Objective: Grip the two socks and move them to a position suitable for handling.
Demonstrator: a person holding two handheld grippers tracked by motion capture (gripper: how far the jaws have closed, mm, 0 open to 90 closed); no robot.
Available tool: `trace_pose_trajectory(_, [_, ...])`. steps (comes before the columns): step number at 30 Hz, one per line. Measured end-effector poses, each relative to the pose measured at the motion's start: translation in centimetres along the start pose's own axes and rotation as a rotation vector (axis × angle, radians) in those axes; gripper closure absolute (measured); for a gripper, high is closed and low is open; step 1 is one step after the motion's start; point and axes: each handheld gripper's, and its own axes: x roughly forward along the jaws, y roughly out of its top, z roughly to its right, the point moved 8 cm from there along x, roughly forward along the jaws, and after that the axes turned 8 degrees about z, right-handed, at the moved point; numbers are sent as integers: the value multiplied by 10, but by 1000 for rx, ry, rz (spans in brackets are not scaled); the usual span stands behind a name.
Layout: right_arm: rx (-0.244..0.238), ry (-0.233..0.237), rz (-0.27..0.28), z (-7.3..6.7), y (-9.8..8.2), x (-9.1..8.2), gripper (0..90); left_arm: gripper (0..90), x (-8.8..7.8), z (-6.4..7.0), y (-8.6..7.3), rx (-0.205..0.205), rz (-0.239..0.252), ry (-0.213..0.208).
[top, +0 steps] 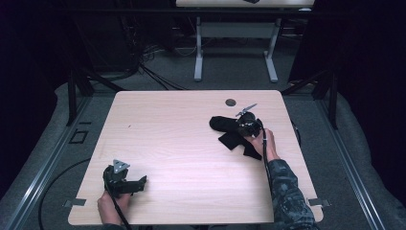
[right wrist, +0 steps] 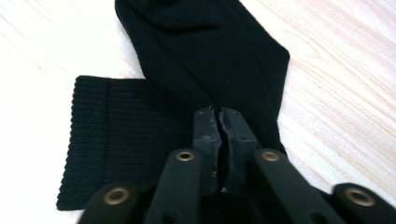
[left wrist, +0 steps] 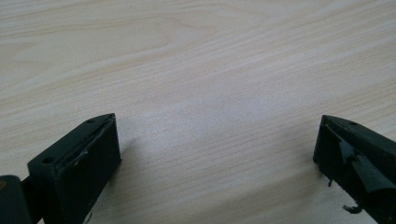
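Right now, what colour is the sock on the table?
The sock is plain black, with a ribbed cuff. The right gripper view shows it best, against the pale wooden table.

On the pale wooden table (top: pixel 191 143), the right gripper (top: pixel 247 122) presses its jaws down onto a crumpled black fabric sock (top: pixel 229 130). The left gripper (top: pixel 125 180) rests well apart, with bare tabletop ahead of its jaws.

A pale, matt wood-grain tabletop (left wrist: pixel 196 70) with fine streaks is seen. A black knitted cloth sock (right wrist: pixel 201 60) is shown, soft and matt, with a ribbed cuff. The black jaws of the right gripper (right wrist: pixel 219 116) look like matt plastic, set with brass-coloured rivets; worn, ragged pads (left wrist: pixel 359 163) are seen on the left gripper (left wrist: pixel 215 154).
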Motion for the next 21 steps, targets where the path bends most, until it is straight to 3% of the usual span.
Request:
trace_pose_trajectory(4, [16,11,36,2,3,-10,875,4,0,0,0,1,0,0])
trace_pose_trajectory(5, [41,12,67,0,6,-12,876,4,0,0,0,1,0,0])
trace_pose_trajectory(6, [28,17,61,2,6,-18,878,4,0,0,0,1,1,0])
trace_pose_trajectory(14, [58,22,152,3,17,-49,879,4,0,0,0,0,1,0])
trace_pose_trajectory(21, [49,33,205,-5,27,-77,880,4,0,0,0,0,1,0])
